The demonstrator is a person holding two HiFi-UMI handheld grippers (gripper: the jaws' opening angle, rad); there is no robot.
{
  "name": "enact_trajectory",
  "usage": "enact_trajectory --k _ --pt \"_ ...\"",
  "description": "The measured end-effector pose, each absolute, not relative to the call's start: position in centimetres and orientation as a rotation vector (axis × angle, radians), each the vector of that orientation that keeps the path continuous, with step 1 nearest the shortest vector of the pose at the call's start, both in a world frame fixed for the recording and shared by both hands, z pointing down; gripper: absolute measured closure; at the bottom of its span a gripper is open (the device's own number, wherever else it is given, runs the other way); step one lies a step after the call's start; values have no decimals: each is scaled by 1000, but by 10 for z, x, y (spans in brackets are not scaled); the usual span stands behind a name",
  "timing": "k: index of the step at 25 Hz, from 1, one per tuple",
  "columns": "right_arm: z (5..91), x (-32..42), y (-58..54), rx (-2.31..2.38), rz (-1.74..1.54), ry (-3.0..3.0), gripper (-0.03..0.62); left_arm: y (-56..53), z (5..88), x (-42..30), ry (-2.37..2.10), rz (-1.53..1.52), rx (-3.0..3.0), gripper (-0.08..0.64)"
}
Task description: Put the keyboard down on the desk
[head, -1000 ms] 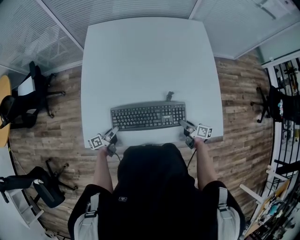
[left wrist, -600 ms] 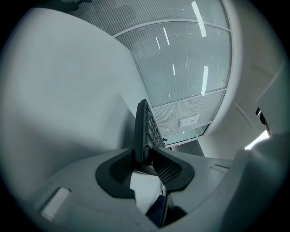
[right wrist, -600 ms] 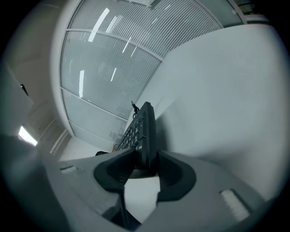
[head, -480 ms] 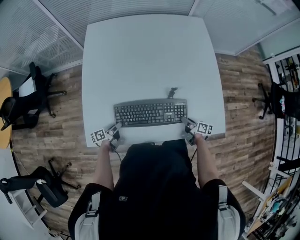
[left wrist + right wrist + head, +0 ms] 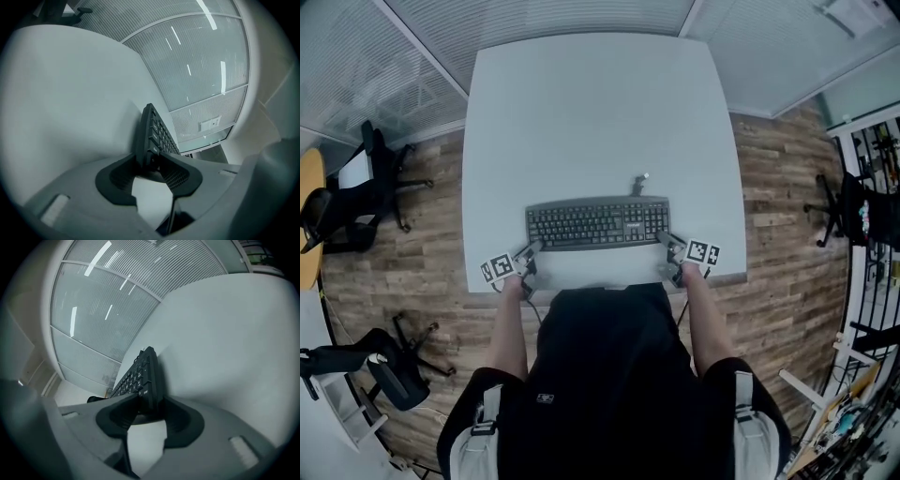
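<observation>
Head view is showing the keyboard (image 5: pixel 597 223) lying flat on the desk (image 5: pixel 591 112) near my edge, while I'm opening both tongs, left gripper (image 5: pixel 532 249) loosening around its left end and right gripper (image 5: pixel 666 242) around its right end.

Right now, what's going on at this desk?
A person is at a white desk with a hand-held gripper in each hand. The left gripper is at the left end of a black keyboard, the right gripper at its right end. The keyboard lies flat on the desk, and both grippers' jaws are opening, with its ends between them.
</observation>
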State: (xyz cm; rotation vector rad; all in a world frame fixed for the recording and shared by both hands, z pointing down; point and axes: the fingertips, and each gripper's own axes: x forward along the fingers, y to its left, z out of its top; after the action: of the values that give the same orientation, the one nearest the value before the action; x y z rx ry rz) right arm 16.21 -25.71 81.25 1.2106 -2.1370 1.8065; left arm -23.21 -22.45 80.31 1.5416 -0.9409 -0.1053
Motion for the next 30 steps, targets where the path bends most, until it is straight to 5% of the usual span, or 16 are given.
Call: enact_trajectory --k 30 --pt "814 168 -264 1330 1443 -2097 399 -232 807 -238 -1367 454 1793 342"
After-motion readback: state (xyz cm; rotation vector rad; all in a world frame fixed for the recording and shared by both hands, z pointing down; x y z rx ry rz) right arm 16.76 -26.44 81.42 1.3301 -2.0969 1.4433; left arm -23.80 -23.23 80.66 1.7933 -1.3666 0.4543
